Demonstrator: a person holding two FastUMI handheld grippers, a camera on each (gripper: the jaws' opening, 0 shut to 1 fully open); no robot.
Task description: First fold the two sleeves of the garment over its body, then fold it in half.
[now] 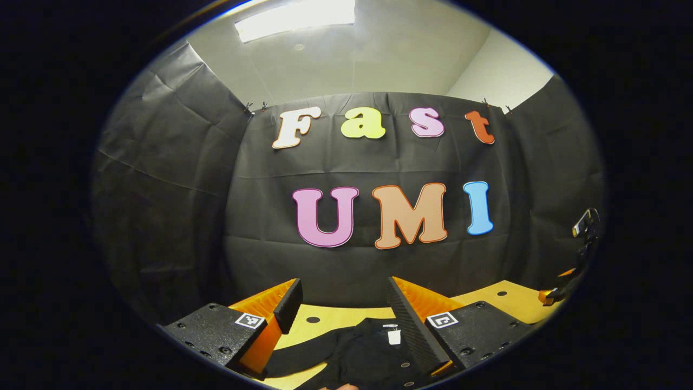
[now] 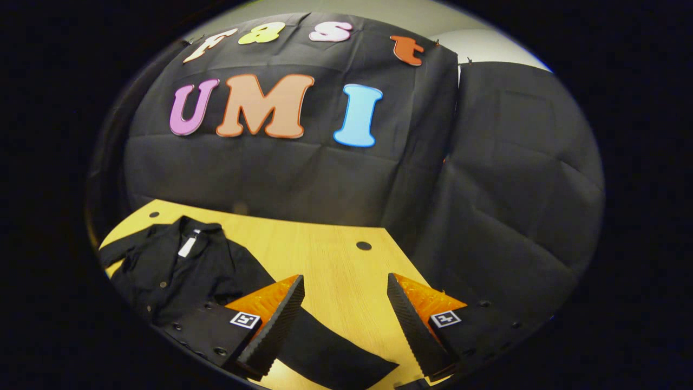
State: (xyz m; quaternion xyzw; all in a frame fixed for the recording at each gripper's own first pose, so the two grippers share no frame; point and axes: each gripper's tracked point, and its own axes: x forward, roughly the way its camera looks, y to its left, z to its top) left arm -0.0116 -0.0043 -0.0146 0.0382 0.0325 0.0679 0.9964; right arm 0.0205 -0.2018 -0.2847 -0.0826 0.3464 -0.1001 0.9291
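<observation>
The left gripper (image 1: 344, 317) and the right gripper (image 2: 345, 317) are both wide apart, holding nothing; the black garment (image 2: 178, 271) lies on the table (image 2: 325, 254) at 9 o'clock of the right one.

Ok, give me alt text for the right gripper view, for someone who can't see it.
A black button-up shirt lies spread on a wooden table, one sleeve stretched out flat and unfolded. The right gripper is open above that sleeve, with black cloth walls behind.

Black garment (image 2: 178, 271) with a white neck tag (image 2: 188, 246), on a yellow wooden table (image 2: 325, 254).
</observation>
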